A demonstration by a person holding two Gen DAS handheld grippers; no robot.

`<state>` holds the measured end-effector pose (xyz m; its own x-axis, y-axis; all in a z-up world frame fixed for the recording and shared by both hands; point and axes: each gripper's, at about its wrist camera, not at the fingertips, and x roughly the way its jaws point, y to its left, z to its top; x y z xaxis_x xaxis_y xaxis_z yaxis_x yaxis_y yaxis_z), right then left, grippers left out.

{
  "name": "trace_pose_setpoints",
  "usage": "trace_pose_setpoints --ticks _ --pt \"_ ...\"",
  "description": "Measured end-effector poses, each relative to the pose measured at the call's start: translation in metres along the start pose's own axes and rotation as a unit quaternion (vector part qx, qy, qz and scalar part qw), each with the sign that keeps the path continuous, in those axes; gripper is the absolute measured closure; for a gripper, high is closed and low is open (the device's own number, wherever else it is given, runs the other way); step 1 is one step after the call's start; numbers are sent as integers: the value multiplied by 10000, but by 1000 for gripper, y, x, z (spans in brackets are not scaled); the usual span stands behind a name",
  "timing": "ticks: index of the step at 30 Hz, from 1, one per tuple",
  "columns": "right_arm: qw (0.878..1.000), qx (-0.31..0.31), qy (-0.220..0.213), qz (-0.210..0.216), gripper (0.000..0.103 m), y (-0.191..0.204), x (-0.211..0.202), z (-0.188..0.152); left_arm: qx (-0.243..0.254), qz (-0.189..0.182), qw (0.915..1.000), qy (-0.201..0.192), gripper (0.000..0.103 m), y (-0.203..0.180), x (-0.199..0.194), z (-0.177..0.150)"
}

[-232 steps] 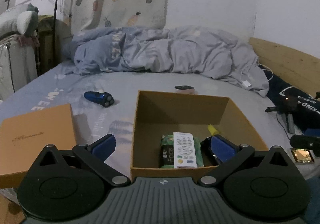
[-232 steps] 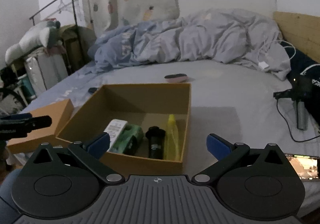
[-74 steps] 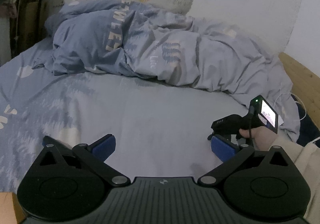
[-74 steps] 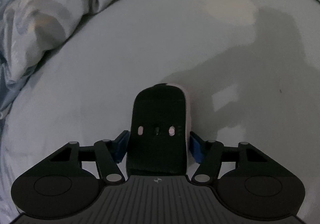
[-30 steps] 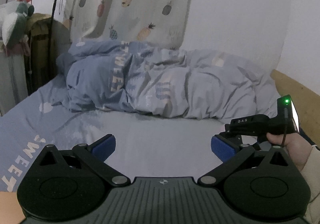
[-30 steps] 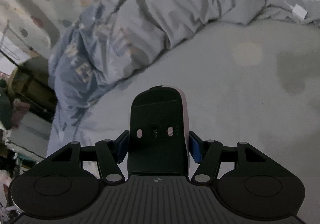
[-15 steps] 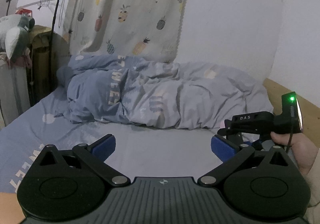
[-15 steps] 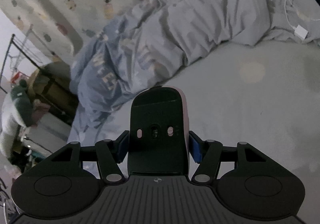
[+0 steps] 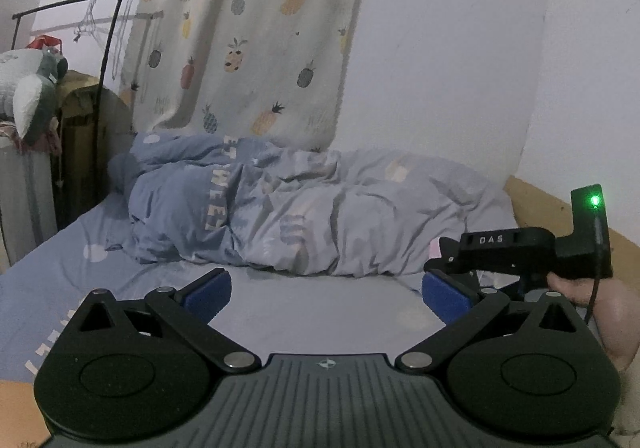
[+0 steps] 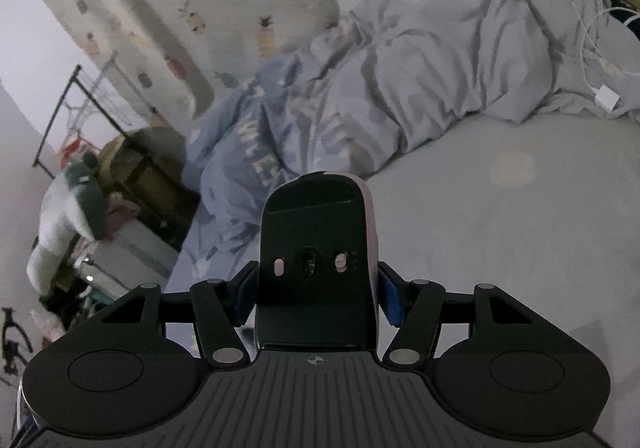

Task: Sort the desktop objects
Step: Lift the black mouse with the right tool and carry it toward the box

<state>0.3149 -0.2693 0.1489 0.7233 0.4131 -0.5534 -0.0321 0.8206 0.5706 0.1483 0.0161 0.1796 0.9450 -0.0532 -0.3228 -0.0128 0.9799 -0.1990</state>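
The computer mouse (image 10: 316, 260) is clamped between the blue pads of the right gripper (image 10: 316, 294), its dark underside turned up toward the camera so that the sensor window and the two small oval switches are seen; a pale pink edge shows along its right side. It is held in the air above the grey bed sheet (image 10: 500, 232), well clear of the fabric. Half a second earlier the same grasp was seen, but the view has since been tilted further: more of the pineapple-print curtain (image 10: 192, 4) and of the clothes rail at the left is now taken in, and the crumpled duvet (image 10: 440, 60) has slid toward the upper right. The white charger and cable (image 10: 606, 98) are seen at the duvet's right edge.

The left gripper (image 9: 326, 290) is held with its fingers spread wide, nothing between them, above the sheet and facing the duvet (image 9: 304, 216) and curtain (image 9: 248, 32). Compared with half a second ago, its view has been raised slightly, so more wall is shown. In this view the right gripper (image 9: 520, 248) is seen from the side at the right edge, a green light lit on it, with the person's hand (image 9: 592, 294) around its grip.
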Motion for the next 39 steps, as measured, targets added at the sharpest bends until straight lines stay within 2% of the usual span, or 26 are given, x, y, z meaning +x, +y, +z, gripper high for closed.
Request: trace_pose_setpoints --ticks 10,20,30,39 --pt "9992 -283 71 288 39 11 -54 -43 -7 -54 10000 -59 0 -11 -26 -11" --pt "9986 -452 74 255 39 5 -89 -84 -38 -50 10000 38 0 -13 -42 -32" --pt "9988 -408 225 166 39 -15 -95 -117 -60 16 9998 170 0 -6 -48 -60" --pt "9982 -390 443 86 39 -26 -79 -148 -102 193 9993 296 0 7 -48 -86"
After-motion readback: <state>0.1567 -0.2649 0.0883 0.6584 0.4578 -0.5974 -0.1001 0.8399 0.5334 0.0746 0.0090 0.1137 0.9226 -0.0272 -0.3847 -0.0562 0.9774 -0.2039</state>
